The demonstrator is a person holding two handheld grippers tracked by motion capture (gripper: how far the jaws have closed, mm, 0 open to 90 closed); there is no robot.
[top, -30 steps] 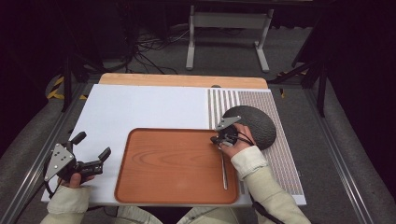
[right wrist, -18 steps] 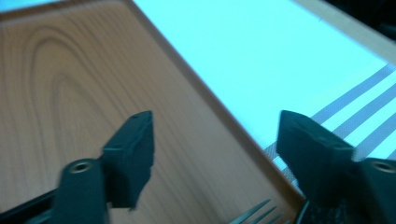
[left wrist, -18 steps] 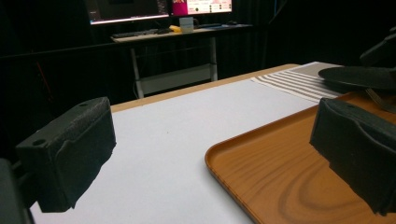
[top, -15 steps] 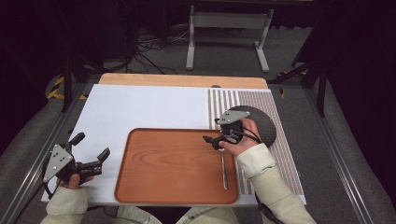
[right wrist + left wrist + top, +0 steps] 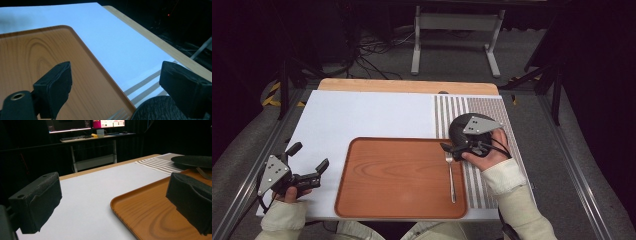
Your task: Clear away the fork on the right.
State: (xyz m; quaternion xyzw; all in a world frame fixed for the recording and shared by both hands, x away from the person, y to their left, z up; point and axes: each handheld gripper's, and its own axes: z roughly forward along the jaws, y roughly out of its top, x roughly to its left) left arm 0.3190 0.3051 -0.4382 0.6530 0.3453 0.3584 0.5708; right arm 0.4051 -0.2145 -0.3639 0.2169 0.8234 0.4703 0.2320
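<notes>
Fork [image 5: 450, 175] lies along the tray's [image 5: 397, 210] right edge, tines toward the dark plate [image 5: 457, 131] just beyond the tray. Judging by this, lifting it cleanly means closing squarely across the handle. Right gripper [image 5: 451, 148] hovers over the tines, fingers wide, empty; left gripper [image 5: 308, 161], left of the tray, likewise wide.

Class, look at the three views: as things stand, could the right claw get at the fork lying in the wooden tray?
Probably yes. The right claw is open and hovers just above the tines of the fork, which lies flat along the right side of the tray. Nothing lies between them.
</notes>
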